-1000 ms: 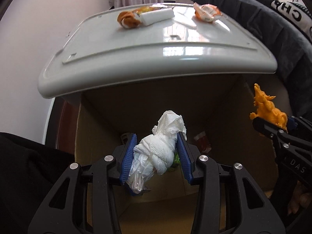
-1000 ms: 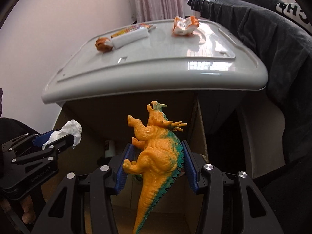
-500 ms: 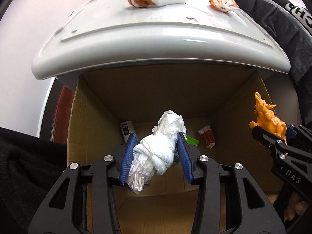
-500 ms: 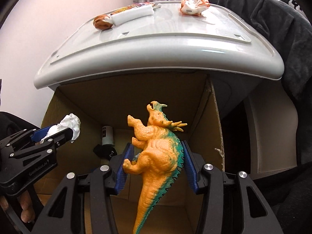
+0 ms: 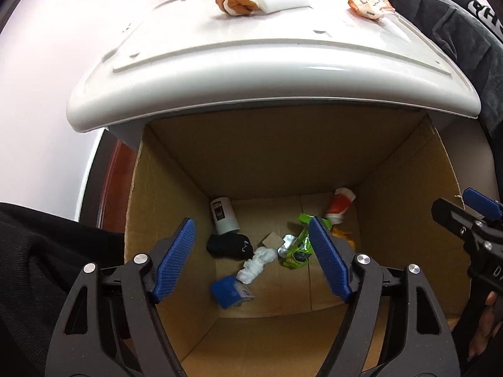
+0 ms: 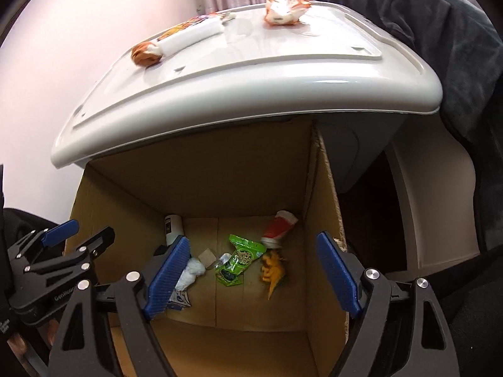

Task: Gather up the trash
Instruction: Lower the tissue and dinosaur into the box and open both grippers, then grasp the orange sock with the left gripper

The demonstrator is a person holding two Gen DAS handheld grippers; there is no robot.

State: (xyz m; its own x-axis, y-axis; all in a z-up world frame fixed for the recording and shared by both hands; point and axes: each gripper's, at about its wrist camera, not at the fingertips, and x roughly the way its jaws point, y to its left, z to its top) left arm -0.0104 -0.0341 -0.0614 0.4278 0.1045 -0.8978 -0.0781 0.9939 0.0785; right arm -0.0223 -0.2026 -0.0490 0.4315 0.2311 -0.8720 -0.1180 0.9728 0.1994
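1. Left wrist view: the left gripper hangs over the cardboard box with its jaws spread wide and nothing between them. The white tissue wad lies on the box floor below, beside a black sock and a blue packet.
2. The right gripper is likewise spread and empty. The orange toy dinosaur lies on the box floor next to a green snack bag and a red cup.
3. Risk: the white table overhangs the box, so lifting either gripper straight up could knock its rim.
4. Trash left on the table: an orange-and-white wrapper and a crumpled wrapper. Both look light and slippery, so a shallow pinch may push them away or off the far edge.
5. The dark jacket lies just beside the crumpled wrapper; a wide grasp there might snag the cloth.
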